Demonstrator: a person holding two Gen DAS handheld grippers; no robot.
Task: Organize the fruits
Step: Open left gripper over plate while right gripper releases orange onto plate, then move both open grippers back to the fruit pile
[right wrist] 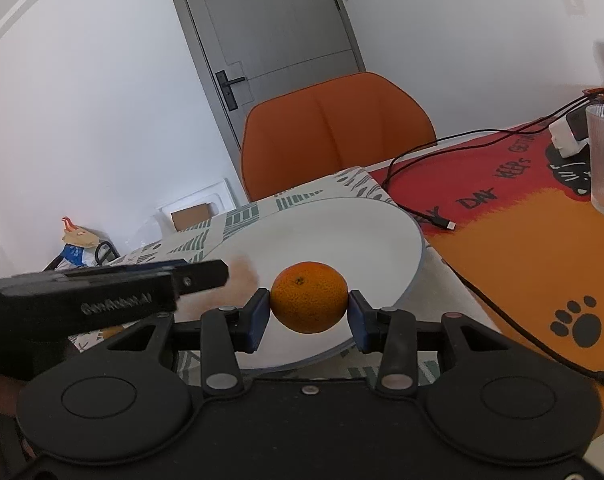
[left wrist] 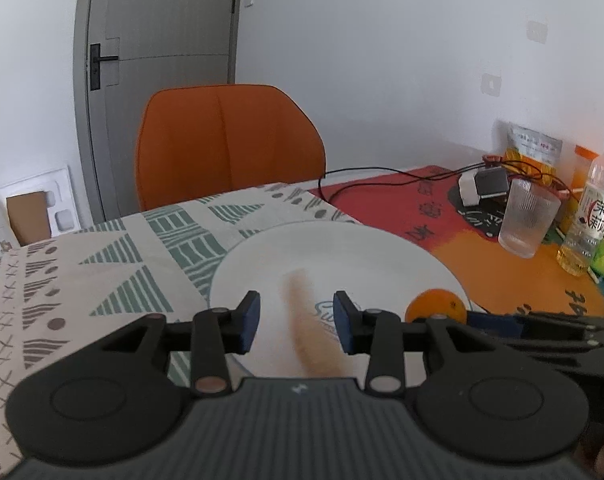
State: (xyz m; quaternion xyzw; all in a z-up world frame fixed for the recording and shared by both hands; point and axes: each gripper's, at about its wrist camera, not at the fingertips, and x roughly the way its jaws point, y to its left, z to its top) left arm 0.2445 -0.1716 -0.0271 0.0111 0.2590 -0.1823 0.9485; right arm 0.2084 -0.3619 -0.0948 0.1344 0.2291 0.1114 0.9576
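The right gripper (right wrist: 309, 312) is closed on an orange (right wrist: 309, 297), its two blue pads pressing the fruit from either side, and holds it over the near part of a white plate (right wrist: 342, 228); whether the fruit touches the plate cannot be told from the right wrist view. In the left wrist view the same orange (left wrist: 436, 305) appears at the plate's right edge, partly hidden behind the left gripper's frame, with the right gripper's dark fingers reaching in from the right. The left gripper (left wrist: 296, 320) stands open with nothing clamped between its pads, positioned over the near rim of the plate (left wrist: 342, 248). A blurred tan-orange streak (left wrist: 310, 328) lies on the plate between the left fingers; its nature cannot be determined. The plate rests on a surface (left wrist: 101, 272) covered by a cloth with green and grey geometric print. To the right lies a red and orange mat (right wrist: 522, 232) bearing paw prints and lettering, with a black cable (right wrist: 422, 200) running across it. A ribbed glass (left wrist: 528, 220) stands on the mat, near a white charger block (left wrist: 472, 192), and a clear bottle (left wrist: 592, 208) stands just beside the glass at the far right. An orange chair (left wrist: 229, 140) is drawn up at the far side of the surface, with a grey door (left wrist: 161, 60) behind it.
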